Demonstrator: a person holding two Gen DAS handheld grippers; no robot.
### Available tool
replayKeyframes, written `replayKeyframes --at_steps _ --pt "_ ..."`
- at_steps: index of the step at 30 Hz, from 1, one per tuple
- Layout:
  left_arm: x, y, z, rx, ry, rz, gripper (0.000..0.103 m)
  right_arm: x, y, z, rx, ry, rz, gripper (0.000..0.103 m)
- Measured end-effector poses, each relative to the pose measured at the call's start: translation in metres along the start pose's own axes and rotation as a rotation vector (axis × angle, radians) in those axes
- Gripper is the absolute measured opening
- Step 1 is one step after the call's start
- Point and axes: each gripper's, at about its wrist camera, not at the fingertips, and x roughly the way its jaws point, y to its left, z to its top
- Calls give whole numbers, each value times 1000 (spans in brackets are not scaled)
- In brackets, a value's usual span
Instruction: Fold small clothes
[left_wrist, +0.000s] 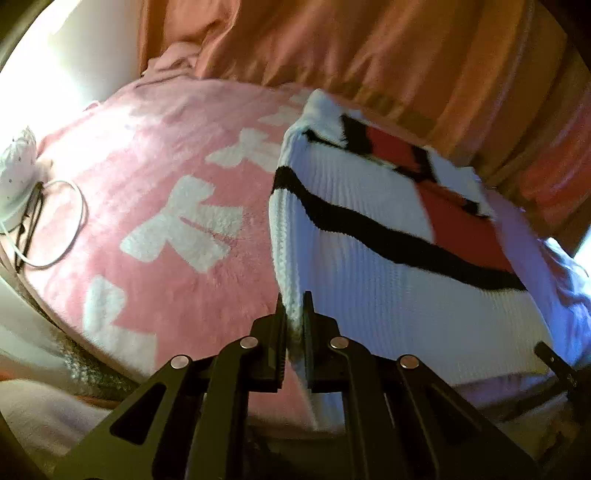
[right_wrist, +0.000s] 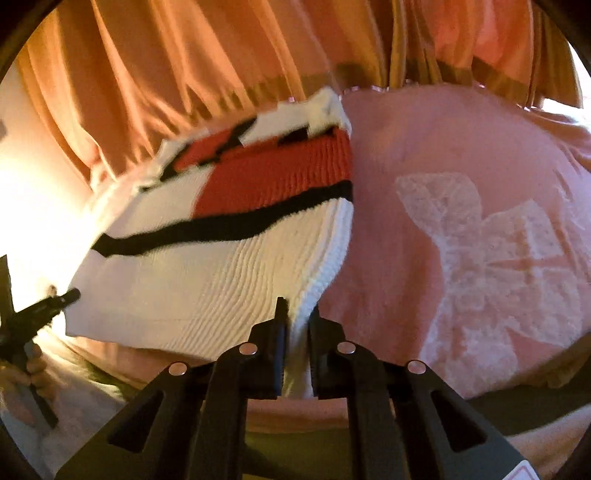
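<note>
A white knitted sweater (left_wrist: 369, 295) with a black stripe and a red patch lies spread on a pink blanket. My left gripper (left_wrist: 294, 299) is shut on its near left edge, and the knit is pinched between the pads. My right gripper (right_wrist: 297, 306) is shut on the near right edge of the sweater (right_wrist: 207, 280) in the same way. The near hem stretches between the two grippers. In the right wrist view the left gripper (right_wrist: 68, 295) shows at the far left with a hand behind it. The right gripper's tip (left_wrist: 546, 350) shows at the left wrist view's right edge.
The pink blanket (left_wrist: 166, 147) (right_wrist: 424, 258) has white bow patterns and covers a bed-like surface. Orange curtains (left_wrist: 332, 44) (right_wrist: 184, 74) hang close behind the sweater's far end. A white cable loop (left_wrist: 55, 221) and a white object (left_wrist: 14, 173) sit at the blanket's left edge.
</note>
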Motion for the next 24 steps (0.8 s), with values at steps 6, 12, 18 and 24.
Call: replayKeyframes --at_steps 6,12,18,24 --pt "-38 -10 -18 54 1 -63 4 -27 -11 -17 -9 18 -33 6" --pt "-53 -16 -48 83 54 -65 3 -43 -11 -33 -1 59 -21 6" --pt "-91 -12 -68 92 71 -66 3 -79 -15 -63 7 109 -20 6" --pt "-138 -14 -59 91 3 -81 3 -125 -6 -53 4 31 22 6"
